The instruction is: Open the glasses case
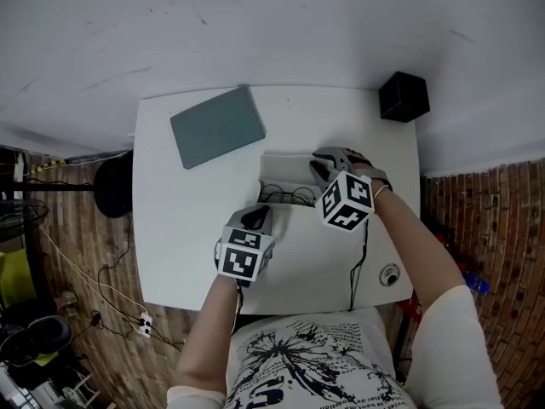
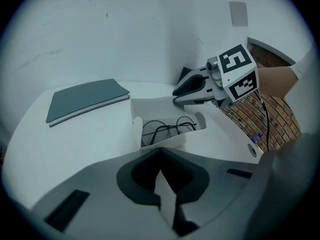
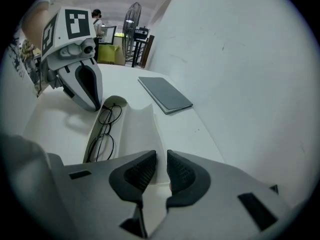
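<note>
Glasses case [image 1: 285,181] is lying open on table [image 1: 187,237], spectacles [image 2: 167,126] inside. Its near flap [image 2: 167,196] is being pinched by left gripper [image 2: 162,184]; right gripper [image 3: 160,170] is being held narrowly parted at lid [image 3: 137,126], unclamped. Risk: lid being sprung shut, unsupported.

- left gripper [image 2: 159,153] — tilted down, jaws closed on the near wall of the glasses case [image 2: 167,140]
- left forearm [image 1: 213,326] bare, stretched forward
- right gripper [image 3: 161,159] — tilted down, jaws a narrow slit apart, pads pressing on nothing
- right forearm [image 1: 415,237] bare, angled in from the right
</note>
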Motion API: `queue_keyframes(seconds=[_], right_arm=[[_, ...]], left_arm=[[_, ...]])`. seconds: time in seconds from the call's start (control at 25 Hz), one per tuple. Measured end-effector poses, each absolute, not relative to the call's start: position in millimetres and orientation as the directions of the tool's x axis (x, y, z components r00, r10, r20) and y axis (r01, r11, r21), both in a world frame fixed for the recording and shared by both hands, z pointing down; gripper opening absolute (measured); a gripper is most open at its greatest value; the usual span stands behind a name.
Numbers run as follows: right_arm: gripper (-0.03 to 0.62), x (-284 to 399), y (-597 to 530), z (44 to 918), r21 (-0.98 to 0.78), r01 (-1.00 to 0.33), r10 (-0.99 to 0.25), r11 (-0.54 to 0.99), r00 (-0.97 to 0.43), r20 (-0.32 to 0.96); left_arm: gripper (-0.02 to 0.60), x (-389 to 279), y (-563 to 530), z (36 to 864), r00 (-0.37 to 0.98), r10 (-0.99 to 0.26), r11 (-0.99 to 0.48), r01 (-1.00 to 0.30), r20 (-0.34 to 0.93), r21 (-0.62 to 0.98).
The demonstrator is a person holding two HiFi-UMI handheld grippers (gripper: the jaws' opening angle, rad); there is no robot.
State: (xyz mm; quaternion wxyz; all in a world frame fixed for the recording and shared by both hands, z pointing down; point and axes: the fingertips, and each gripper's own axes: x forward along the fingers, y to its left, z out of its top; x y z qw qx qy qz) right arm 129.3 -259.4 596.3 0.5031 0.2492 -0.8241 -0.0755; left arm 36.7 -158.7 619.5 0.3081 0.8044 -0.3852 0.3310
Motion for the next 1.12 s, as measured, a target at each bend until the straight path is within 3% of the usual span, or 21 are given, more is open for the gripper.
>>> queue_keyframes(seconds=[0.28, 0.48, 0.56, 0.76, 1.12], right_arm=[[0.091, 130, -250, 572, 0.330, -0.460, -0.518, 0.824, -0.377, 0.768], [0.043, 131, -234, 533, 0.291, -0.589, -0.578, 0.754, -0.384, 0.720], [0.015, 131, -227, 516, 0.277, -0.641, -0.609, 0.716, -0.379, 0.697], [0.015, 129, -199, 473, 0.216, -0.748, -0.676, 0.628, -0.387, 0.627], [0.015, 127, -146, 369, 0.183, -0.889, -0.873, 0.419, -0.340, 0.348]], left_arm=[[0.014, 32, -159, 609, 0.464, -0.439, -0.508, -0.835, 0.770, 0.213], [0.014, 26, -156, 584, 0.480, -0.464, -0.525, -0.826, 0.745, 0.205], [0.014, 25, -156, 570, 0.497, -0.478, -0.546, -0.814, 0.724, 0.199], [0.014, 22, -154, 522, 0.570, -0.539, -0.617, -0.769, 0.620, 0.170], [0.014, 0, -136, 417, 0.669, -0.601, -0.713, -0.696, 0.436, 0.086]])
